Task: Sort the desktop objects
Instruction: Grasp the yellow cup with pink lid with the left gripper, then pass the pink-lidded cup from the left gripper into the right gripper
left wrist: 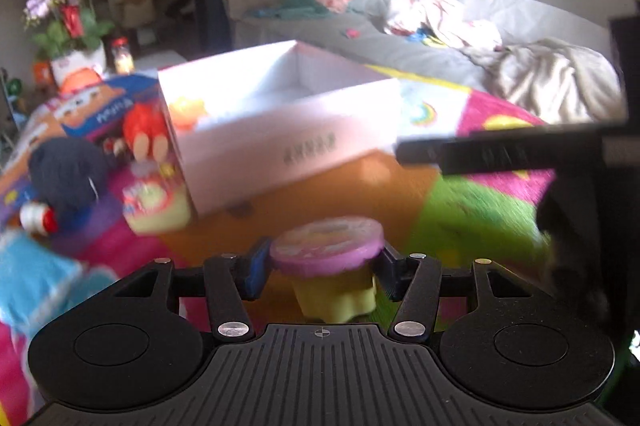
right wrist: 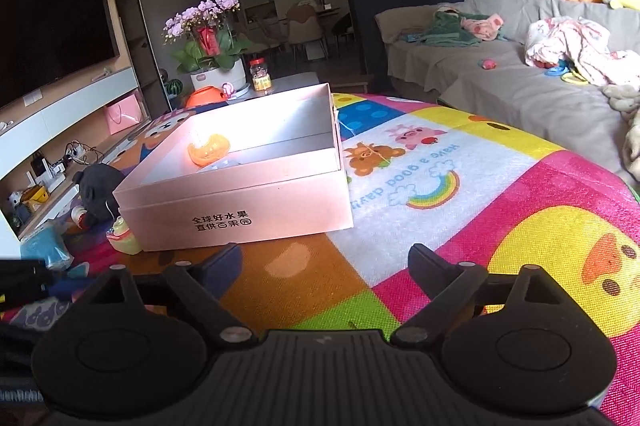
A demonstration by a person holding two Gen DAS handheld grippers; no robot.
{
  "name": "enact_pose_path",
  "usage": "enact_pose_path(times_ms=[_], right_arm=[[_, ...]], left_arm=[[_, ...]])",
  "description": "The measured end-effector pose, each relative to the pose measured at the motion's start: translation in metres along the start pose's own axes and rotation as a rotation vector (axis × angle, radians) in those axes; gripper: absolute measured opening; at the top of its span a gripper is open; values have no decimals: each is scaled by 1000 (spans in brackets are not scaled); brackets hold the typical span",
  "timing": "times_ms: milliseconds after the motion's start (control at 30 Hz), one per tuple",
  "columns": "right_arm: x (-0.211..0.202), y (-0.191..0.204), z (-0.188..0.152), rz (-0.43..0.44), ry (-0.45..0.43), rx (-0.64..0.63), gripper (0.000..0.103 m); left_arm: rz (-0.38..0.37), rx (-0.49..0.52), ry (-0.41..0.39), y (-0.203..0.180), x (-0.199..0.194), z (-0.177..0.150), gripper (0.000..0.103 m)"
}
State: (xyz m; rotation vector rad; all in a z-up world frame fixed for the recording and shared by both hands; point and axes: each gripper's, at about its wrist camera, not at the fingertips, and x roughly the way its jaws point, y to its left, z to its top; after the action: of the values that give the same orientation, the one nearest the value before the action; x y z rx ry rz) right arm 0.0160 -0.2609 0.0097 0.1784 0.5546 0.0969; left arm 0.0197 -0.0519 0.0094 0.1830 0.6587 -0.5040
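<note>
The left gripper is clamping a yellow toy cup with a pink lid between its fingers. Farther off, a white box is sitting on the colourful play mat, toys lying at its left.

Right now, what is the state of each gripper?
Left gripper: closed on the pink-lidded yellow toy cup.
Right gripper: open, holding nothing.

Grey sofa, wall television, colourful playmat
</note>
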Motion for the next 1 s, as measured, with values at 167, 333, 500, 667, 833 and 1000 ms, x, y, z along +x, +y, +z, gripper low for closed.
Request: enact_pose_path(times_ms=[167,333,500,667,833,1000], right_arm=[[-1,5,-1,15,-5,-27,100],[-26,35,3,209,-17,-185,101],[-33,83,-1,361,32,-357,101],[-7,101,-7,368,131,-358,86],[-8,103,-13,446,170,-373,71],[-15,102,-17,478,186,-392,54]], left_arm=[[-16,-46,4,12,-24,-18,91],[69,-53,-21,26,-47,-21,97],[133,-64,8,36,-52,-33,98],[136,-63,21,36,-56,-44,100],[159,-76,18,41,-54,-41,100],[190,-77,32,45,-48,-39,100]])
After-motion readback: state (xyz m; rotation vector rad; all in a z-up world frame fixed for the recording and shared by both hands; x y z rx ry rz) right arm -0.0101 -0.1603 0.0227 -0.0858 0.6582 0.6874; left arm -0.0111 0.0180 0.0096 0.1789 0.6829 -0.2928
